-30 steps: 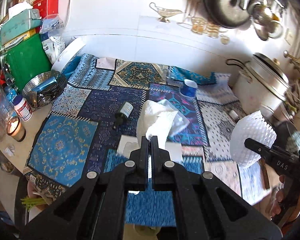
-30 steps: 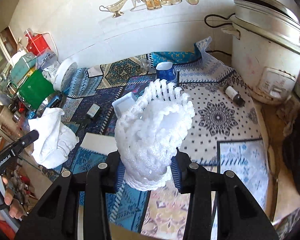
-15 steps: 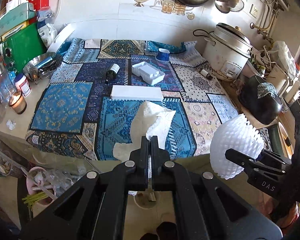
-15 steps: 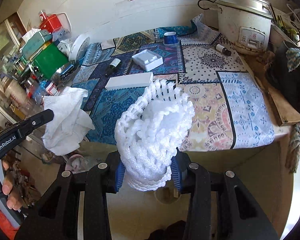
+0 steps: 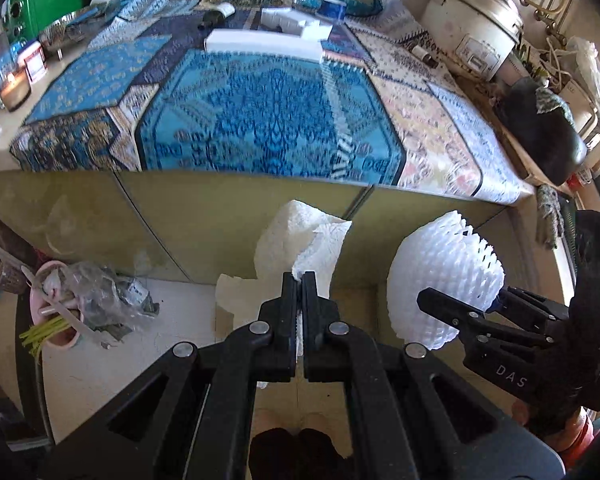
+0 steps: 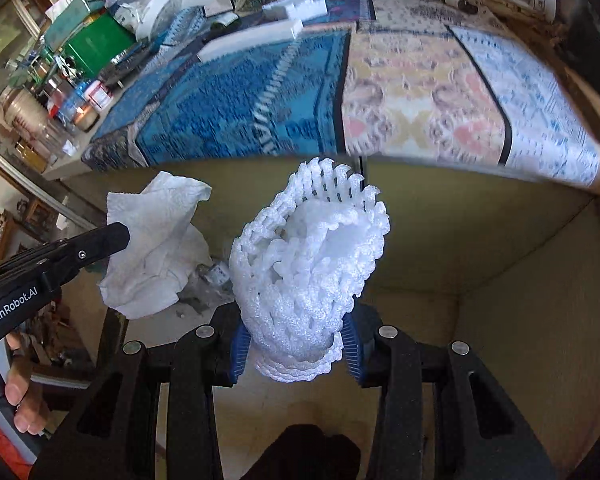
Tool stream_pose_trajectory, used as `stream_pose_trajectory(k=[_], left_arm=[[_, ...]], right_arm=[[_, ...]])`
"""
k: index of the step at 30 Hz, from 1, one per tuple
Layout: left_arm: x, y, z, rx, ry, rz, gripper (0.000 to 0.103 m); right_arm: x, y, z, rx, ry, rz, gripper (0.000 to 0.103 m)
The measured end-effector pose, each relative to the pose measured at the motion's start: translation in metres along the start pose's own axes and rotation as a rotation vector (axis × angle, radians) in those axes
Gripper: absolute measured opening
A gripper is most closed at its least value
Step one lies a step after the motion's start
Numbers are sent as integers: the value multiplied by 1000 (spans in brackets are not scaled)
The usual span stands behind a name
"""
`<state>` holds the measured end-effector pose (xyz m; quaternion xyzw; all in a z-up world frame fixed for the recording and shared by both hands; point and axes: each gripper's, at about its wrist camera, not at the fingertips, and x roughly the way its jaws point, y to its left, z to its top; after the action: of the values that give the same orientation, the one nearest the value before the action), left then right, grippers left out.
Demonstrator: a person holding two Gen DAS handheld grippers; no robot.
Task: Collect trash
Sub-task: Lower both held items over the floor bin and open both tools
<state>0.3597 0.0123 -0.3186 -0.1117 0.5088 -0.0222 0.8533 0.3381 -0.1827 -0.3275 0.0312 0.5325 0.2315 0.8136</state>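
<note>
Crumpled paper towel (image 5: 300,248) pinched in closed left tool (image 5: 299,280), white foam fruit net (image 6: 308,272) clamped in right tool (image 6: 296,350), both held below near edge of patterned table (image 5: 260,120), pink trash bin (image 5: 56,312) left on floor, "GenRobot.AI" and "DAS" readable on tools.

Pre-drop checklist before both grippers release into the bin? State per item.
1. Left gripper shut on the paper towel: ok, jaws closed, towel pinched at its edge.
2. Right gripper shut on the foam fruit net: ok, blue pads press both sides.
3. Both loads off the countertop: ok, they hang in front of its cabinet face, below the edge.
4. Pink trash bin in view: ok, on the floor at lower left, already holding a plastic bag.
5. Loads over the bin: not ok, both sit right of it.
6. Room left in the bin: cannot tell.
</note>
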Motion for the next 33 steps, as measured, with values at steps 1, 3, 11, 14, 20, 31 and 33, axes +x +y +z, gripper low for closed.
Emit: stream_pose_trajectory(k=[1,3,11,14,20,31,33], left_arm=[[16,2,-8,-8,23,-3,0],[46,4,-20,-15,58,-9,0],[189,29,-82,24,169,-41,0],[252,49,-110,2,223,-83,0],[375,98,-163,-75,317,-170,0],[513,141,-207,-71,403,-106,1],[521,142,-211,-65,414,-104,1]], right_arm=[[13,-6,-7,4,22,5,36],[42,-18,-24,-6,63,-11,37],[182,-68,-90,36,184,-10,37],[243,-87,-111,69,222,13,37],[354,-112,-143,58,289,40,37],[474,-126,-174,43,415,67,42],[480,-126,-175,56,430,62,45]])
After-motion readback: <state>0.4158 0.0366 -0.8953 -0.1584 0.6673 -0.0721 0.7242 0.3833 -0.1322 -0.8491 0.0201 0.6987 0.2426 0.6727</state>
